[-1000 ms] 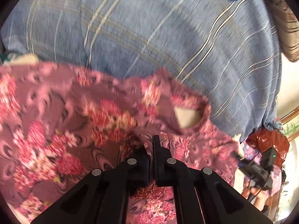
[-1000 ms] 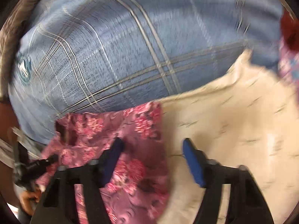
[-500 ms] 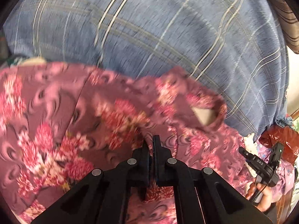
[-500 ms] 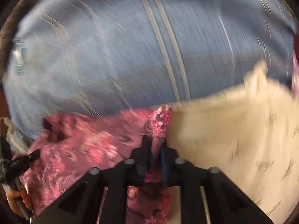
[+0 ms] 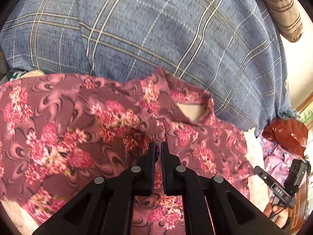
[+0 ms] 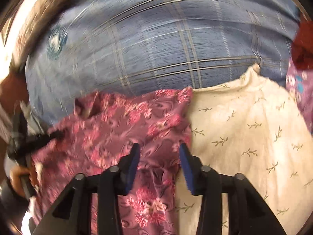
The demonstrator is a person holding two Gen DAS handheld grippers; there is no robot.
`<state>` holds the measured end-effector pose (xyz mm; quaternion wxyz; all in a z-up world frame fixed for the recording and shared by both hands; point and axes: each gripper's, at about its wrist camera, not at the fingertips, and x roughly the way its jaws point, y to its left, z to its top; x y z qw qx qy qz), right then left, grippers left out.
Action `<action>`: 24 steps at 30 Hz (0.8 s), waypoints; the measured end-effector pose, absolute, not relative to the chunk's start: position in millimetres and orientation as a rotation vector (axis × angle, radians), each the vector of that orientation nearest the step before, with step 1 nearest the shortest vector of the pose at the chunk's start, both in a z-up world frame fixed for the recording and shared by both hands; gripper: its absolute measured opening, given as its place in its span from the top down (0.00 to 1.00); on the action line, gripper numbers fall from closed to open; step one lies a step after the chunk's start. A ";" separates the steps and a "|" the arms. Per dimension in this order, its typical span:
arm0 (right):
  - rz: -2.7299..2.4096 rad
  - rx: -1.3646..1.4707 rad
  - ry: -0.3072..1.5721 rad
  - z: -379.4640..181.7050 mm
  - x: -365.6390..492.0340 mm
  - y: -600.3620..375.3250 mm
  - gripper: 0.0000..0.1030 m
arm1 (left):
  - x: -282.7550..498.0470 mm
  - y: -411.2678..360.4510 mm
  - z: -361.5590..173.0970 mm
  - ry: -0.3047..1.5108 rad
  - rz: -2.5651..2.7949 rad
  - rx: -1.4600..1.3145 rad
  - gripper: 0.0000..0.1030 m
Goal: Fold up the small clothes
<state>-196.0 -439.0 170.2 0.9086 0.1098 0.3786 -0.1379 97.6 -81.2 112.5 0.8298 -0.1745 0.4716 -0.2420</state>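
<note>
Blue plaid bedsheet (image 5: 156, 29); floral garment (image 5: 58, 127), cream cloth (image 6: 244, 127) atop.

floral garment (image 5: 109, 129) in front of plaid pillow (image 5: 156, 39), sprigged cloth (image 6: 244, 137) to its right

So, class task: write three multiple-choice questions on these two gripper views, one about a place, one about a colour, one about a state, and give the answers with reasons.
1. Where does the cream cloth lie relative to the floral garment in the right wrist view?
A. to its right
B. to its left
C. rolled inside it

2. What colour is the checked bedsheet?
A. green
B. blue
C. orange

3. How do the right gripper's jaws stand?
A. clamped shut on the bedsheet
B. out of view
C. apart

Answers:
1 A: the cream cloth borders the floral garment on the right.
2 B: the bedsheet is blue with pale lines.
3 C: the right gripper shows a clear gap between its blue pads.
</note>
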 end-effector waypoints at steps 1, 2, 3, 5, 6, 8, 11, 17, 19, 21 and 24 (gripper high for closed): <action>-0.278 0.213 0.798 160.8 -184.7 -434.3 0.74 | 98.3 -82.8 107.7 1.017 -0.495 -0.358 0.97; -0.277 0.196 0.835 152.2 -180.2 -433.2 0.74 | 100.5 -83.9 101.0 1.041 -0.475 -0.346 0.97; -0.290 0.185 0.859 142.2 -177.7 -433.0 0.74 | 102.9 -84.9 94.6 1.066 -0.459 -0.335 0.97; -0.314 0.181 0.949 118.8 -175.2 -438.0 0.74 | 103.9 -81.9 86.5 1.081 -0.445 -0.342 0.97; -0.315 0.186 0.938 116.2 -176.2 -439.4 0.74 | 103.2 -78.9 88.0 1.073 -0.445 -0.352 0.97; -0.322 0.180 0.930 120.9 -179.4 -436.9 0.70 | 101.0 -71.8 94.5 1.073 -0.449 -0.375 0.96; -0.318 0.153 0.914 137.3 -182.9 -421.3 0.68 | 89.1 -58.3 114.2 1.028 -0.456 -0.369 0.87; -0.195 0.096 0.849 172.1 -182.8 -362.8 0.54 | 40.0 -6.0 152.5 0.933 -0.407 -0.333 0.54; -0.143 0.076 0.845 177.1 -176.5 -336.0 0.48 | 24.8 16.2 160.8 0.927 -0.389 -0.329 0.52; -0.077 0.058 0.848 176.0 -164.7 -304.4 0.47 | 11.7 41.6 168.8 0.917 -0.345 -0.313 0.50; 0.013 0.039 0.857 167.6 -145.6 -255.8 0.43 | -2.9 80.2 182.5 0.899 -0.270 -0.289 0.48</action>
